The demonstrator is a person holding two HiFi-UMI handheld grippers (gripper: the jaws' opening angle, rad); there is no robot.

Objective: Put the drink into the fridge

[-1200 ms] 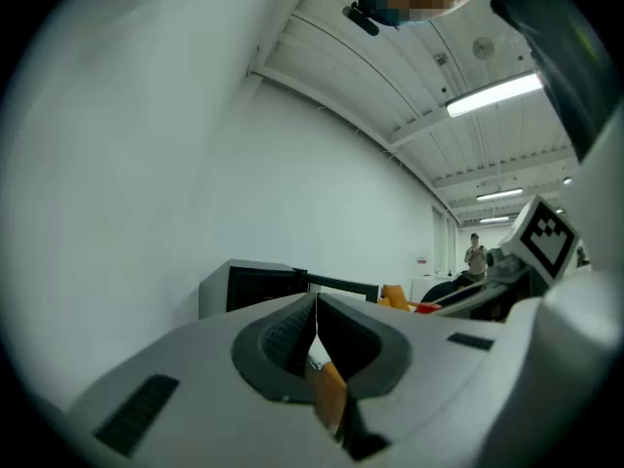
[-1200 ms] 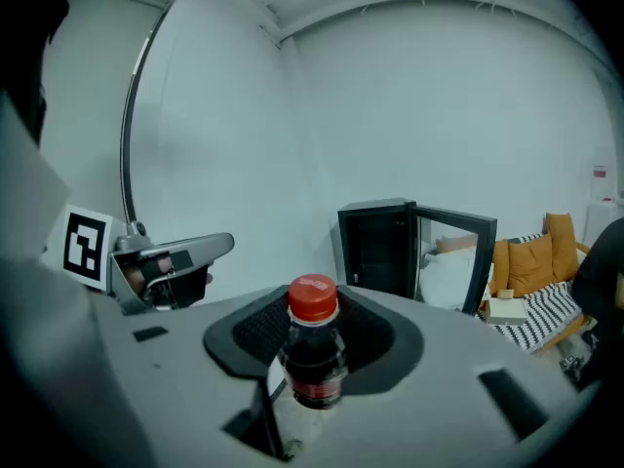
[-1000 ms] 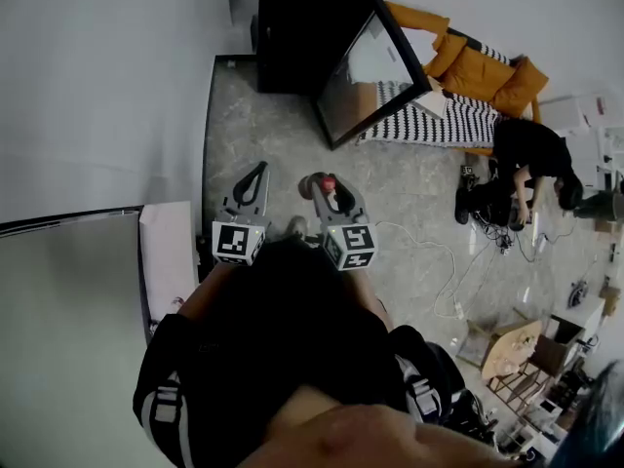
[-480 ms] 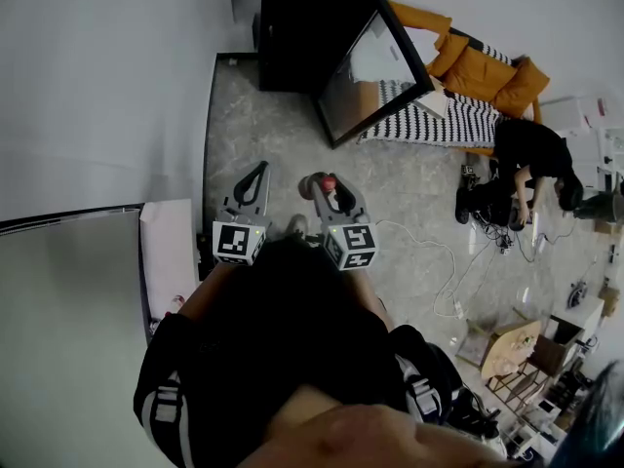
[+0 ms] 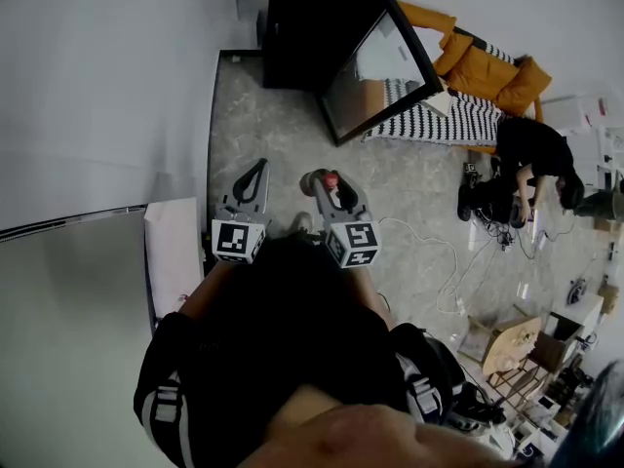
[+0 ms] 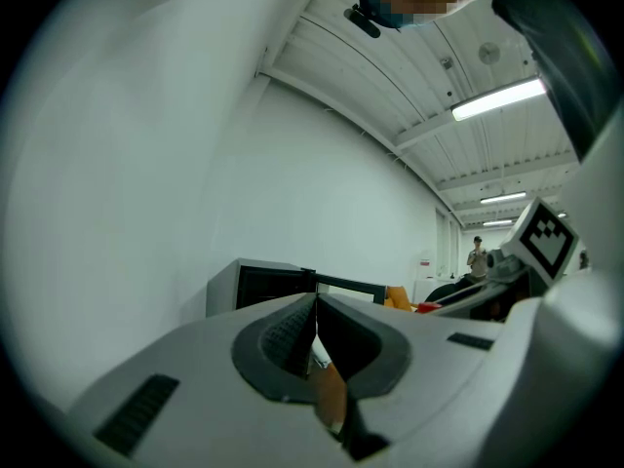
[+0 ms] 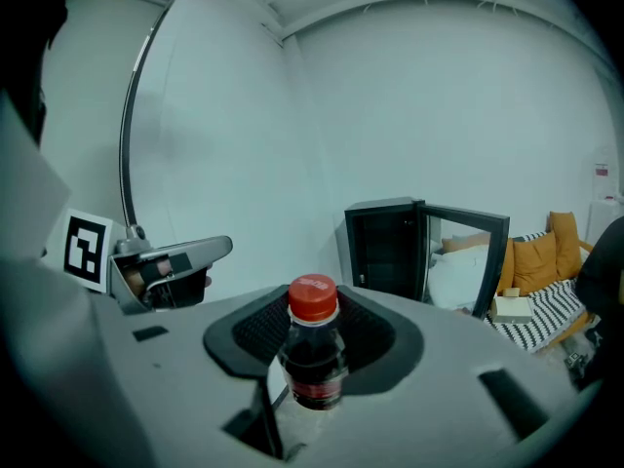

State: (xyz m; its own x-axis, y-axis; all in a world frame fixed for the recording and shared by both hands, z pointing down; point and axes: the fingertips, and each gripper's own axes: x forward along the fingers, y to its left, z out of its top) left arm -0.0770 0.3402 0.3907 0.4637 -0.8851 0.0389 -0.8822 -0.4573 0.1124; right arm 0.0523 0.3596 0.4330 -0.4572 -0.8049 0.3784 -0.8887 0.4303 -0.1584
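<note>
Quick status check. The drink (image 7: 314, 354), a small dark bottle with a red cap, is clamped upright in my right gripper (image 5: 326, 181). Both pads are pressed on its sides. It's hanging in the air over the floor (image 5: 263, 115), not inside anything yet.

My left gripper (image 6: 314, 305) has its jaws together with nothing in them and is just riding along beside the other one.

The fridge (image 5: 307, 27) sits ahead of me at the far end of the floor, up against the wall. Its door (image 5: 380, 71) is already swung wide open, so that part's sorted.

I'd call the task roughly halfway done: bottle picked up, door open, but I'm well short of the fridge. What's left is walking over, setting the bottle inside and letting go. I can't really make out the shelves from here because the inside is too dark.

Compared to a second ago, not much is different. The fridge and the floor have slid a touch in the head view, so I reckon I've shuffled slightly toward it. Both grippers look the same, and the bottle is gripped just as before.
</note>
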